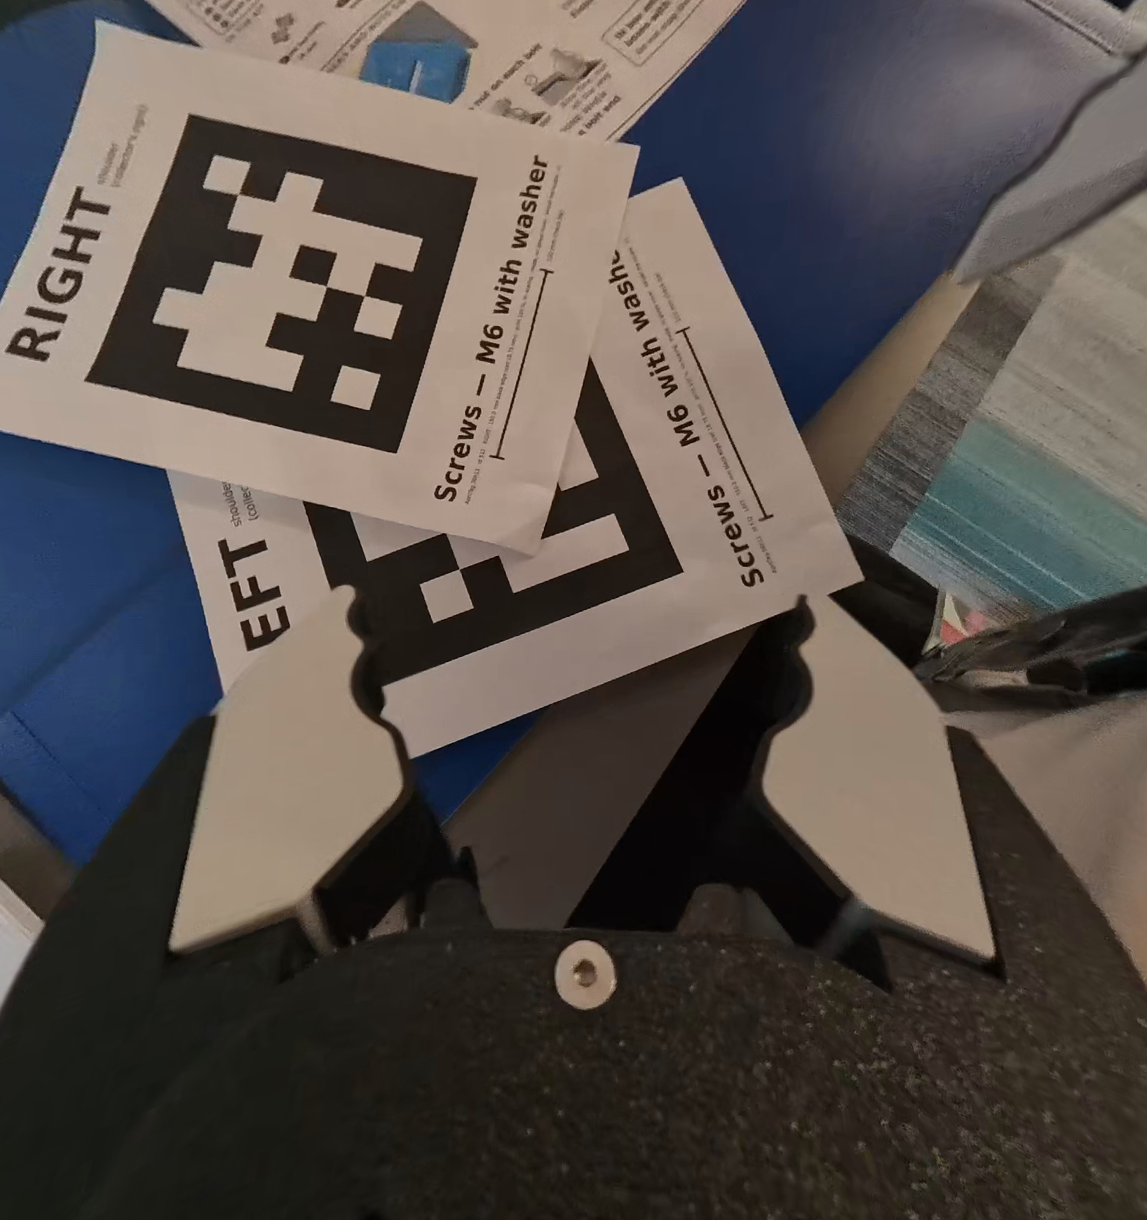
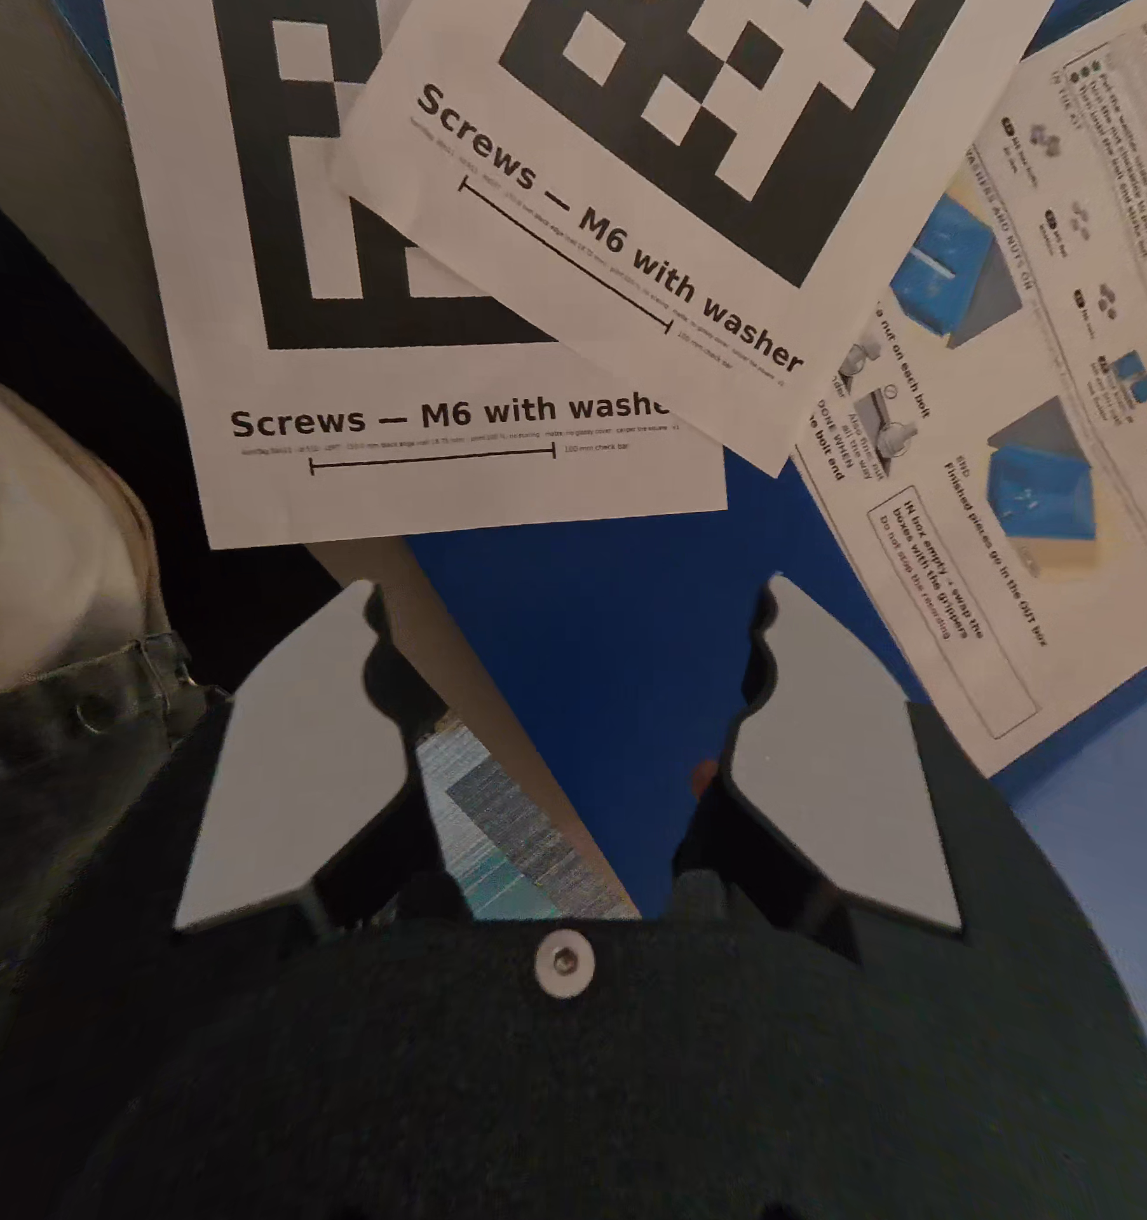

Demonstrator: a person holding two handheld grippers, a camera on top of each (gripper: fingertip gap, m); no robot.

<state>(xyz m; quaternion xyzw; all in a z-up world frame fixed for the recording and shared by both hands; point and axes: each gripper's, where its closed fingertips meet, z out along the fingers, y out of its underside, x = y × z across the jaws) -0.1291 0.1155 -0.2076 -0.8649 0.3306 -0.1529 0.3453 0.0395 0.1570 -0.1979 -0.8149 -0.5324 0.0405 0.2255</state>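
Observation:
My left gripper (image 1: 574,604) is open and empty, hovering over the near edge of a white sheet printed with a black square marker (image 1: 709,422). A second marker sheet (image 1: 293,264) overlaps it from the upper left. Both lie on a blue surface (image 1: 62,561). My right gripper (image 2: 567,584) is open and empty above the blue surface (image 2: 590,627), just below the same two sheets: the lower one (image 2: 425,488) and the overlapping one (image 2: 656,218).
A printed instruction sheet with pictures of blue boxes lies at the right of the right wrist view (image 2: 1019,429) and at the top of the left wrist view (image 1: 491,59). A striped grey-teal carpet (image 1: 1046,422) lies beyond the table edge. A person's clothing (image 2: 49,581) is at the left.

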